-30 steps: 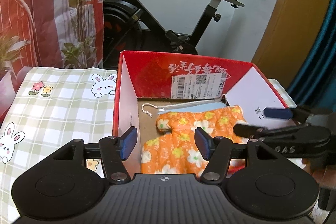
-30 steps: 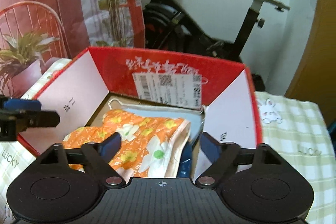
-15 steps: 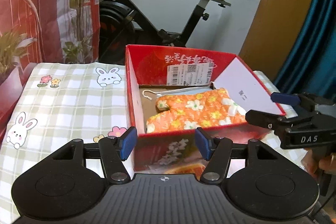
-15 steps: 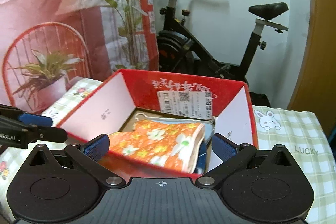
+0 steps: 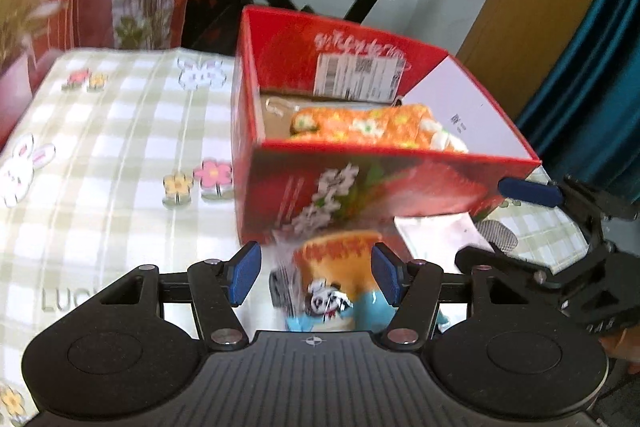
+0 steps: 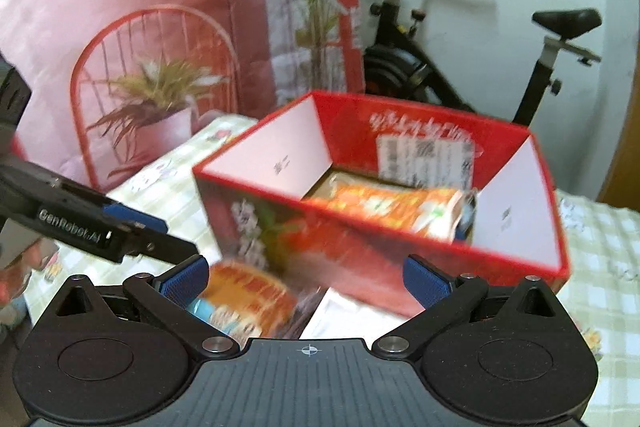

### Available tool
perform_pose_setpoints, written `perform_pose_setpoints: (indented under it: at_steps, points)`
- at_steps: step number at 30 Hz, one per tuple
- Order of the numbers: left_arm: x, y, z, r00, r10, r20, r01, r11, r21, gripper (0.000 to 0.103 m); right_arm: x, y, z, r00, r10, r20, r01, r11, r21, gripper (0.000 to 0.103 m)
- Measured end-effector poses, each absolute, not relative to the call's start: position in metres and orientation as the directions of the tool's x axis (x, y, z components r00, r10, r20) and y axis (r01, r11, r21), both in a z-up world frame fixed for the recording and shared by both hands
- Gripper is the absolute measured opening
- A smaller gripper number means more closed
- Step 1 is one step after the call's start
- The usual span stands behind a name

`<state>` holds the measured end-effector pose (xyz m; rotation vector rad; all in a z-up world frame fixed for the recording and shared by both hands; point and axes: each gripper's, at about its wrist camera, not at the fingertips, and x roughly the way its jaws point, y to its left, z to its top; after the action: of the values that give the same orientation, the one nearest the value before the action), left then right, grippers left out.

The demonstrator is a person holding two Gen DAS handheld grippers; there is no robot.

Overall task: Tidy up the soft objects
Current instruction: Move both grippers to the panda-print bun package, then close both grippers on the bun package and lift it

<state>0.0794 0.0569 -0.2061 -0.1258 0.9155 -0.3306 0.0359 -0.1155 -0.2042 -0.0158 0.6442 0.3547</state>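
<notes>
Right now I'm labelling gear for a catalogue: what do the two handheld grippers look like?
Both are matte black plastic. The left gripper and right gripper have ribbed bodies, round pivot discs, silver screws and blue pads. White "GenRobot.AI" lettering marks the left one's side.

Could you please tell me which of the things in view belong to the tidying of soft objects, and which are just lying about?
Belonging to the job:
red box
orange floral cloth inside it
snack packet in front of the box
white packet beside it

Just lying about:
exercise bike
potted plant
checked tablecloth
</notes>
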Motion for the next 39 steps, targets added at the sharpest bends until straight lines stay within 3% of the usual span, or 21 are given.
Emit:
perform_pose_setpoints:
  at_steps: [9, 12, 18, 32, 39]
  points:
    - [0.072, 0.065, -0.221, 0.576, -0.309, -0.757, 0.200, 0.951, -0.237, 0.063, 0.028, -0.107, -0.233, 0.675, 0.348, -0.650, -0.358, 0.926, 0.123, 0.095]
    - [0.073, 0.066, -0.224, 0.550, -0.327, -0.768, 0.196, 0.945, -0.262, 0.063, 0.028, -0.104, -0.235, 0.664, 0.363, -0.654, -0.377, 0.918, 0.125, 0.084]
    - [0.078, 0.064, -0.234, 0.516, -0.374, -0.771, 0.188, 0.927, -0.324, 0.063, 0.029, -0.096, -0.239, 0.630, 0.396, -0.668, -0.421, 0.897, 0.134, 0.076]
    - [0.089, 0.053, -0.244, 0.487, -0.436, -0.757, 0.179, 0.898, -0.402, 0.063, 0.043, -0.080, -0.259, 0.580, 0.414, -0.702, -0.476, 0.871, 0.121, 0.073]
    - [0.082, 0.046, -0.237, 0.517, -0.434, -0.738, 0.202, 0.900, -0.388, 0.063, 0.041, -0.082, -0.253, 0.599, 0.407, -0.689, -0.470, 0.876, 0.109, 0.061]
